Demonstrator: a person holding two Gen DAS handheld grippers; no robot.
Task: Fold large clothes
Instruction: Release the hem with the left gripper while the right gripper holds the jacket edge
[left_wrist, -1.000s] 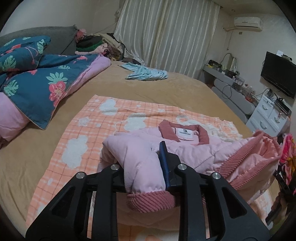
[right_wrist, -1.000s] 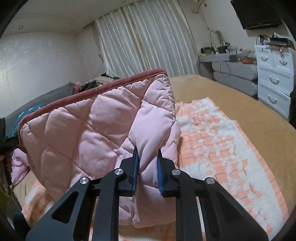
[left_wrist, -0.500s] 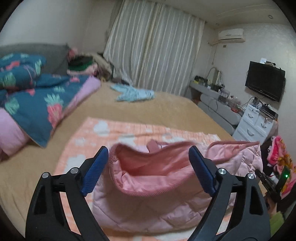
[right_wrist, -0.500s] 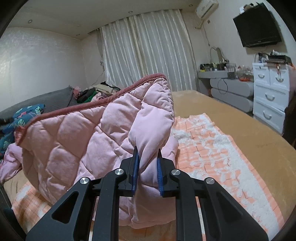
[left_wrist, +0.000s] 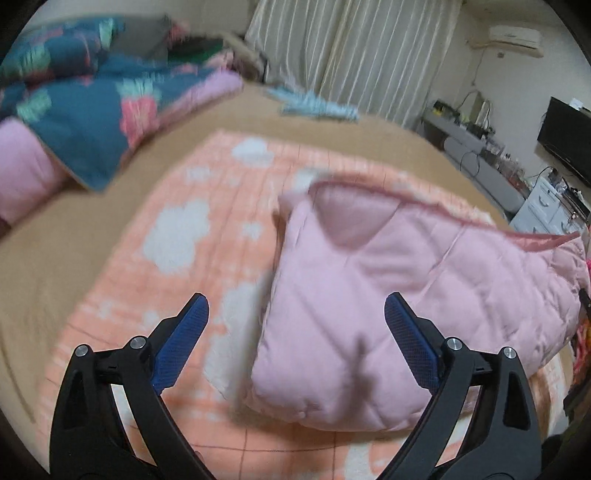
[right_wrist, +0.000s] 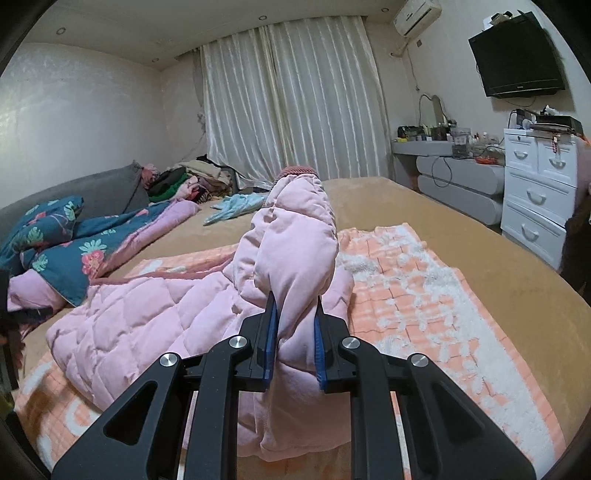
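A pink quilted jacket (left_wrist: 388, 295) with a darker pink ribbed hem lies folded on an orange checked blanket (left_wrist: 192, 236) on the bed. My left gripper (left_wrist: 295, 325) is open and empty, hovering just above the jacket's near left edge. My right gripper (right_wrist: 293, 328) is shut on a fold of the pink jacket (right_wrist: 295, 258) and holds that part lifted above the rest, which lies spread to the left (right_wrist: 147, 317).
A blue floral duvet (left_wrist: 92, 110) with pink lining lies at the bed's left. A light blue garment (left_wrist: 317, 107) lies at the far side. White drawers (right_wrist: 539, 192), a grey dresser (right_wrist: 461, 184) and a wall TV (right_wrist: 521, 55) stand on the right.
My left gripper let go of the jacket cuff, opened wide and drew back over the jacket's left edge. The jacket dropped flat on the left side. My right gripper keeps its hold.
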